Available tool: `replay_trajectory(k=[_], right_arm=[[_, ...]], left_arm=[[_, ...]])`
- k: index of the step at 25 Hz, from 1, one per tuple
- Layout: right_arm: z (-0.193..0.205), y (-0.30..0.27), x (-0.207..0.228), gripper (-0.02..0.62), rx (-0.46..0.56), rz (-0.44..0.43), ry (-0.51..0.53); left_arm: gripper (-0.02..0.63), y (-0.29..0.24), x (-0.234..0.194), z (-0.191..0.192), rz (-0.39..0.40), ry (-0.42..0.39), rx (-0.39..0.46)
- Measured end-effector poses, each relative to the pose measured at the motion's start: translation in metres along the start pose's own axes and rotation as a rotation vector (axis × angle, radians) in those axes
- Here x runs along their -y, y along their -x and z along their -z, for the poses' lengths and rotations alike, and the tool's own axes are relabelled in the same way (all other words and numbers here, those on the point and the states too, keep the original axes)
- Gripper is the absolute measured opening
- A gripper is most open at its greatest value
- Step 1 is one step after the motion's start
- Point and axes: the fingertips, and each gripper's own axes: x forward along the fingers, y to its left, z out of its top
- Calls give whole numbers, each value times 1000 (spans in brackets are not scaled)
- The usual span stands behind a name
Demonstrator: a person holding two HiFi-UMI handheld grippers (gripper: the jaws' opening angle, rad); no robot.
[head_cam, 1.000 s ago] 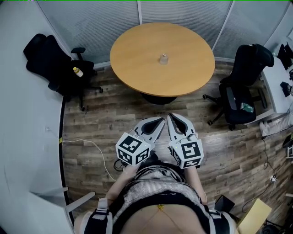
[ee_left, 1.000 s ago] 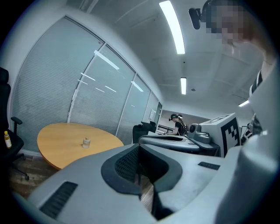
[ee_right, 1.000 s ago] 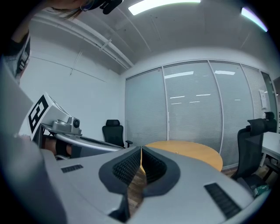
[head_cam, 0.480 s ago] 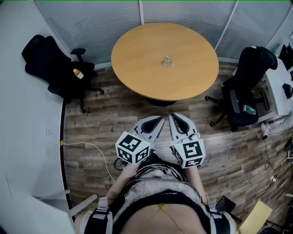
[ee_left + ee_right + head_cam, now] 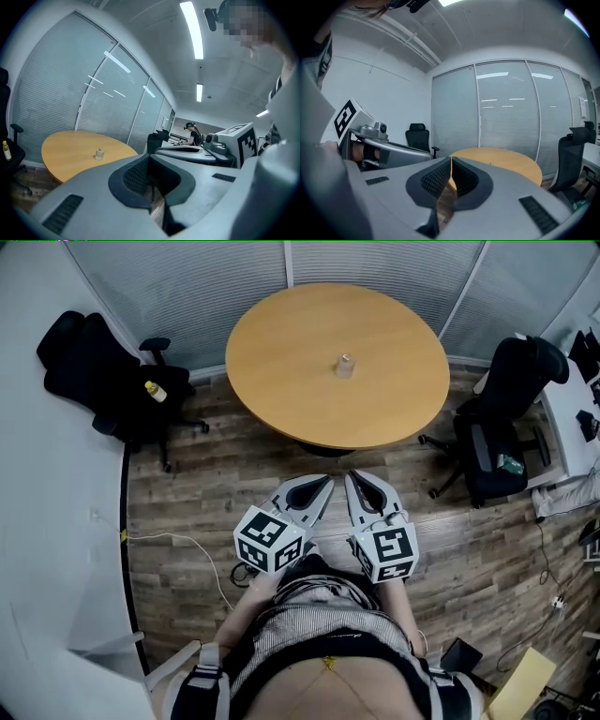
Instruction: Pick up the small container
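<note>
Both advanced: left gripper (image 5: 325, 485), right gripper (image 5: 351, 478), jaws together; small container (image 5: 344, 365) seemingly glass.

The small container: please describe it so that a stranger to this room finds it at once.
Find the round wooden table before the blinds. The small container, pale and clear, stands near its middle. It is the only thing on the tabletop.
</note>
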Motion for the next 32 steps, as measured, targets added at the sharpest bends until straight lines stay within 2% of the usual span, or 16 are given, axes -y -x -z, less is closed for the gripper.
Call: replay_trajectory(k=[9, 16, 22, 32], right_arm=[[4, -15, -17, 23, 6, -4, -57], [-1, -27, -13, 21, 10, 6, -52], [-2, -47, 9, 21, 4, -14, -45], [-24, -99, 67, 21, 3, -47, -33]], left_arm=[[5, 15, -20, 2, -8, 12, 5], [5, 9, -29, 0, -3, 15, 3], [5, -17, -47, -5, -24, 23, -6], [5, -71, -81, -39, -75, 26, 21]])
